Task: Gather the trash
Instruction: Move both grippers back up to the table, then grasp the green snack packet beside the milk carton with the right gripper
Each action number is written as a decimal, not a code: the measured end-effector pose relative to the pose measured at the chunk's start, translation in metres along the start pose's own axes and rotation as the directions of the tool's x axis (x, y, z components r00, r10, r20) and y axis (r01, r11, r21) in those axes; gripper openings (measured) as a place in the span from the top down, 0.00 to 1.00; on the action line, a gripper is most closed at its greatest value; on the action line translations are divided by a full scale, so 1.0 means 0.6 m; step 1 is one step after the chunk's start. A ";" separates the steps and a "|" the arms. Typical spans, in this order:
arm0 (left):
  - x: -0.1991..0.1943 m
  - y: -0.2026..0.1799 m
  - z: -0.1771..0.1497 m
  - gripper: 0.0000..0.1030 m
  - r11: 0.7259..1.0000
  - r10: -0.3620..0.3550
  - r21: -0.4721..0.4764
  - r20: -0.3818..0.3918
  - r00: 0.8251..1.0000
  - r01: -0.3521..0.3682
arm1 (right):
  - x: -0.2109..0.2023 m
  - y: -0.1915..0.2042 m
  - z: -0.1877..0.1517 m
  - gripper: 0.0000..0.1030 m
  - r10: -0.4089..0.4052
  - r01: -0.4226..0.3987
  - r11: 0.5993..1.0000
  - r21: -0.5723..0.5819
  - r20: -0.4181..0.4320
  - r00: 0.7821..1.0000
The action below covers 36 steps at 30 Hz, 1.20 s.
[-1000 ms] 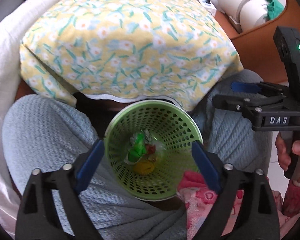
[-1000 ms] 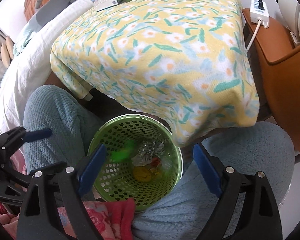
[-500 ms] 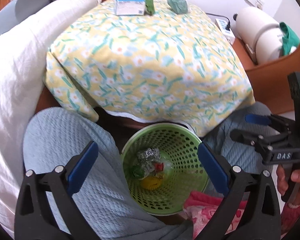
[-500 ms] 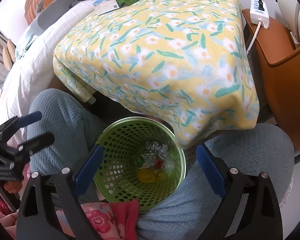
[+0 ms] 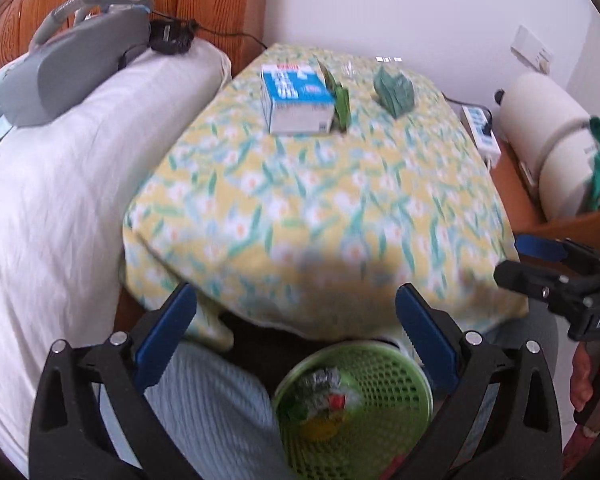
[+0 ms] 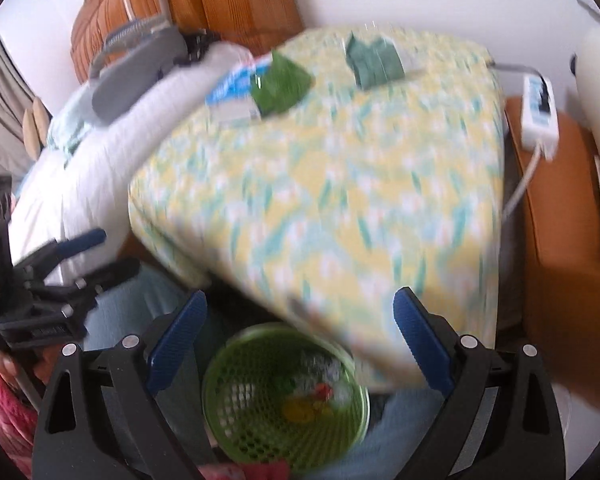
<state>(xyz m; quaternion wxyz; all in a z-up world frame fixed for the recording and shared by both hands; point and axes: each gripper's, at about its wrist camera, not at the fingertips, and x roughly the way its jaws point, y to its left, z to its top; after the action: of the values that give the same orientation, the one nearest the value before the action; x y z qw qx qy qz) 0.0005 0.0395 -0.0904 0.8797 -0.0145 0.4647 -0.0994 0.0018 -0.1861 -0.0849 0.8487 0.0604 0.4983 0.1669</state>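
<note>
A green mesh basket (image 5: 384,376) (image 6: 235,412) stands between a person's knees, holding crumpled foil, a red scrap and a yellow piece. On the flowered table cloth (image 5: 332,200) (image 6: 340,184) at the far end lie a blue-and-white carton (image 5: 295,98) (image 6: 231,92), a bright green wrapper (image 5: 340,102) (image 6: 281,80) and a crumpled dark green wrapper (image 5: 394,90) (image 6: 374,60). My left gripper (image 5: 295,320) is open and empty above the table's near edge. My right gripper (image 6: 300,320) is open and empty too, and shows at the right edge of the left wrist view (image 5: 556,276).
A white pillow (image 5: 67,184) with a grey device (image 5: 83,64) lies left of the table. A white power strip (image 6: 540,112) sits on a brown surface (image 6: 572,208) at the right, beside a cream cylinder (image 5: 552,140). The person's grey-blue trouser legs (image 5: 211,408) flank the basket.
Both grippers have risen and tilted up from over the basket toward the table top. The basket has slid to the bottom of both views and the items at the far end have come into view.
</note>
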 end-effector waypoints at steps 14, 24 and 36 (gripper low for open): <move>0.044 0.021 0.092 0.08 0.999 0.034 -0.044 0.046 0.998 -0.032 | 0.098 -0.003 0.262 0.09 0.065 -0.072 0.991 0.109 0.063 0.996; 0.071 0.046 0.126 0.08 0.996 0.008 -0.086 0.044 0.999 -0.004 | 0.201 -0.008 0.349 0.29 0.130 -0.118 0.974 0.195 -0.049 0.990; 0.078 0.050 0.142 0.08 0.996 0.006 -0.094 0.045 0.999 -0.001 | 0.228 -0.009 0.351 0.44 0.059 -0.042 0.984 0.175 -0.092 0.994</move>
<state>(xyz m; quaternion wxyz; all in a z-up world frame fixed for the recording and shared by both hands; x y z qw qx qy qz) 0.1010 0.0544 -0.0835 0.8885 -0.0572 0.4490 -0.0756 0.2464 -0.1305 -0.0946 0.8105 0.1380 0.5498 0.1475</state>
